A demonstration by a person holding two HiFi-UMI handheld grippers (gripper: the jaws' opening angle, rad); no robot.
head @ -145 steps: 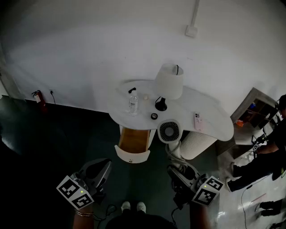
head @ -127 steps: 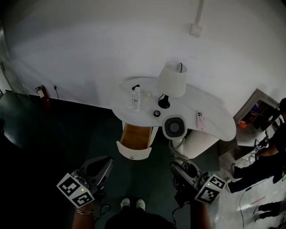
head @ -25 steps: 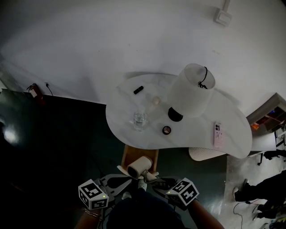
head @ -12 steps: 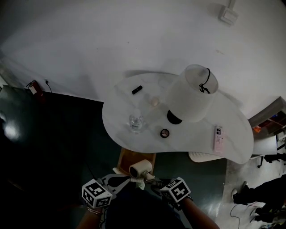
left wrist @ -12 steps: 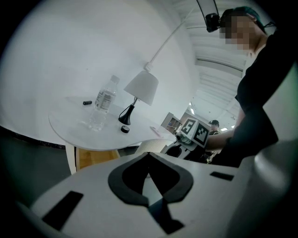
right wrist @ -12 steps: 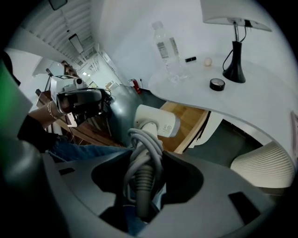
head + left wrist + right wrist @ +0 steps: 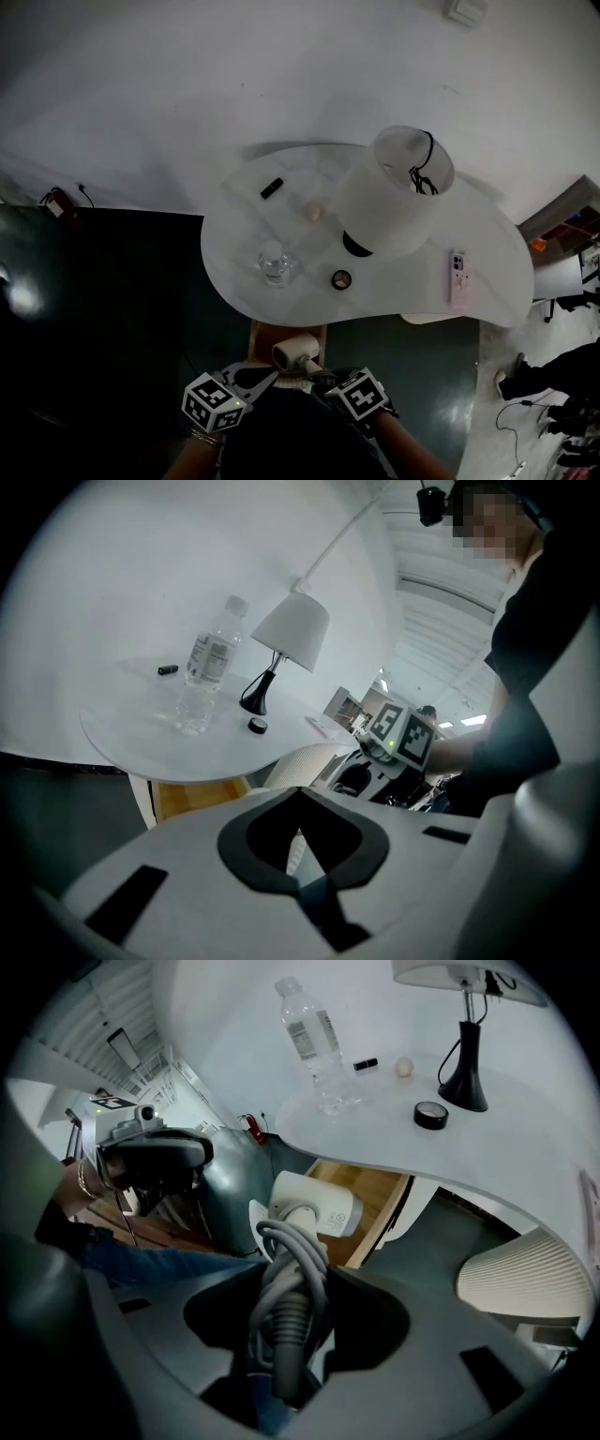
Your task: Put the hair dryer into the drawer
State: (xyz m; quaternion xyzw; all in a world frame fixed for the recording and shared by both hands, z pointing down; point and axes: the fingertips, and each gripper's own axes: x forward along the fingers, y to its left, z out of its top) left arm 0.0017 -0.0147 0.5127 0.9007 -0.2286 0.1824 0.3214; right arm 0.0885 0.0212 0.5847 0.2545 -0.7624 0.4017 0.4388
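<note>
The white hair dryer hangs over the open wooden drawer under the white table's near edge. In the right gripper view its head points toward the drawer, and its handle, wrapped in grey cord, sits between the jaws. My right gripper is shut on that handle and also shows in the head view. My left gripper is just left of the dryer. Its jaws meet at the tips with nothing in them.
On the table stand a white lamp, a water bottle, a small round tin, a pink phone, a little ball and a small black object. A ribbed white cylinder stands under the table's right side.
The person has walked up to the table. Over the last second both grippers and the dryer have sunk toward the open drawer's front.
</note>
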